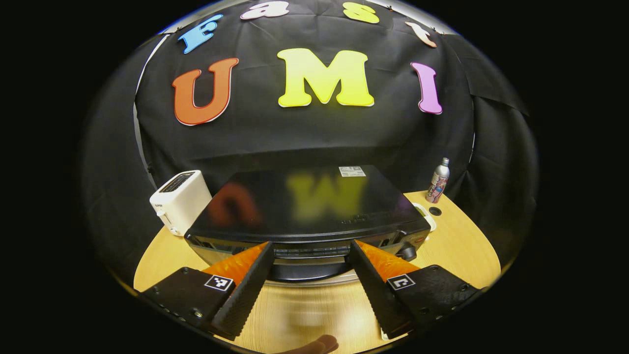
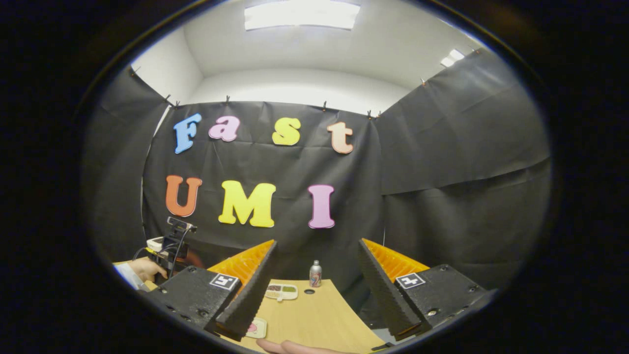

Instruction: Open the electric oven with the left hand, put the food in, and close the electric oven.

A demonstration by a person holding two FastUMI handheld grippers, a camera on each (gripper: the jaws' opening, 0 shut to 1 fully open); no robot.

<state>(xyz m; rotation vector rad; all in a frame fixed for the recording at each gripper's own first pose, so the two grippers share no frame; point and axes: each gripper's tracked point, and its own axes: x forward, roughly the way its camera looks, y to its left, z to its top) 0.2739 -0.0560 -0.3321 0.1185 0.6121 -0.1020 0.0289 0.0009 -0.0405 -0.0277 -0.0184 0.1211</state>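
Left tongs, spread apart, face the oven mid-worktop; right tongs, also apart, hang above the worktop's edge.

Oven front mostly hidden behind its own top; door state unreadable. Tray contents too small to tell. Card partly behind finger.

Your right gripper hangs with fingers spread wide over the light wooden table; beyond sit a small metal bottle and what looks like a compartmented white food tray.
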